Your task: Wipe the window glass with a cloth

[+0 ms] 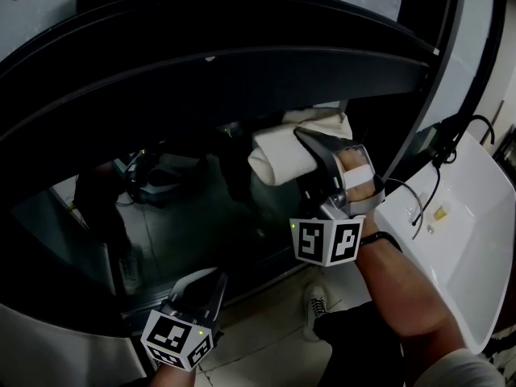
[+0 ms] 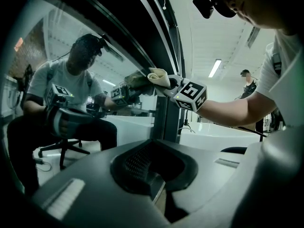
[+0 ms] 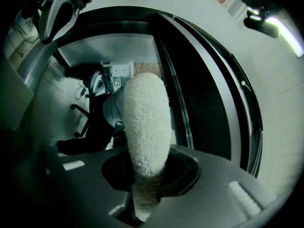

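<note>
Right tongs (image 1: 310, 147) clamped on the rolled cloth (image 3: 145, 122), its far end against the window glass (image 1: 193, 208) just ahead — best, I judge, to hold the squeeze firm and sweep in overlapping strokes — left tongs (image 1: 200, 290) closed, empty, hanging well below.

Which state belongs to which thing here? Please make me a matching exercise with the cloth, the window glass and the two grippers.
Things:
1. cloth
2. window glass
3. left gripper
4. right gripper

States:
a. shut, holding nothing, held low
b. dark, reflecting a seated person
c. shut on the cloth, raised to the pane
d. cream, folded, gripped between jaws

Pairs: 1-d, 2-b, 3-a, 4-c
</note>
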`<control>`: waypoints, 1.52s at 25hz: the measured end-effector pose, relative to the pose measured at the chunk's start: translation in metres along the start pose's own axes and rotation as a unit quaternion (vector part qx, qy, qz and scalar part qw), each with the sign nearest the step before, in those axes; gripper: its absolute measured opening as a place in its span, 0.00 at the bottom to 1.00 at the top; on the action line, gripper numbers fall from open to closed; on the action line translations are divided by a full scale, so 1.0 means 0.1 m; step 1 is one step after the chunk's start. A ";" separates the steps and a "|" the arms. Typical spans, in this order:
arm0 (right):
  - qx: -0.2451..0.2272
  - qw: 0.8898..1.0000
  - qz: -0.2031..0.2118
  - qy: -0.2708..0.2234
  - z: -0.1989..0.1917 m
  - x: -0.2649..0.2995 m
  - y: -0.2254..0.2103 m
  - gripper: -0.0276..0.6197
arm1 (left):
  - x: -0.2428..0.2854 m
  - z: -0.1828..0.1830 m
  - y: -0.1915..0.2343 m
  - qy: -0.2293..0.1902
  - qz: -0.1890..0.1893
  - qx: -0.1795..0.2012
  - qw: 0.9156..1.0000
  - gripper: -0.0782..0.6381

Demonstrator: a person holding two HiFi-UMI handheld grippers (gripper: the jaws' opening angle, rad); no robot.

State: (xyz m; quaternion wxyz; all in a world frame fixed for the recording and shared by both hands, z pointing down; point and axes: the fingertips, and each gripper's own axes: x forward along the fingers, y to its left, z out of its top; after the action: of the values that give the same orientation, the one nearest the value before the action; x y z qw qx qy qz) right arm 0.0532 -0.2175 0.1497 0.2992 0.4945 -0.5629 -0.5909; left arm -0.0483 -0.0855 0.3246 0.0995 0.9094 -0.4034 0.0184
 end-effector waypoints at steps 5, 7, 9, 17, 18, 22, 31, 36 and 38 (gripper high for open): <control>0.003 1.000 0.001 0.001 -0.01 -0.02 0.06 0.16 | 0.01 -0.01 0.00 0.006 0.000 -0.002 1.000 0.13; 0.004 1.000 0.002 0.001 -0.01 -0.02 0.07 0.16 | 0.02 -0.01 0.01 0.006 -0.001 -0.002 1.000 0.13; 0.006 1.000 0.003 0.002 -0.02 -0.02 0.09 0.16 | 0.02 -0.02 0.01 0.005 -0.001 -0.002 1.000 0.13; 0.016 1.000 0.006 0.001 -0.10 -0.03 0.22 0.16 | 0.04 0.05 0.10 0.008 0.008 -0.011 1.000 0.13; 0.017 1.000 0.007 0.001 -0.12 -0.03 0.24 0.16 | 0.05 0.06 0.11 0.008 0.009 -0.012 1.000 0.13; 0.020 1.000 0.006 0.000 -0.12 -0.05 0.30 0.17 | 0.05 0.04 0.12 0.011 0.008 -0.010 1.000 0.13; 0.027 1.000 0.009 -0.003 -0.10 -0.07 0.36 0.17 | 0.07 0.01 0.10 0.018 0.001 -0.010 1.000 0.13; 0.025 1.000 0.009 -0.002 -0.09 -0.11 0.51 0.17 | 0.07 -0.08 0.15 0.015 0.000 -0.005 1.000 0.13; 0.024 1.000 0.007 -0.002 -0.10 -0.12 0.57 0.17 | 0.08 -0.13 0.17 0.014 -0.001 -0.004 1.000 0.13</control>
State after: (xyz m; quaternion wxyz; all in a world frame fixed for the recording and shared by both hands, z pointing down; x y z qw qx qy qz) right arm 0.0547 -0.2206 0.2084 0.2906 0.4963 -0.5808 -0.5761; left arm -0.0547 -0.0995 0.3406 0.1084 0.9090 -0.4014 0.0298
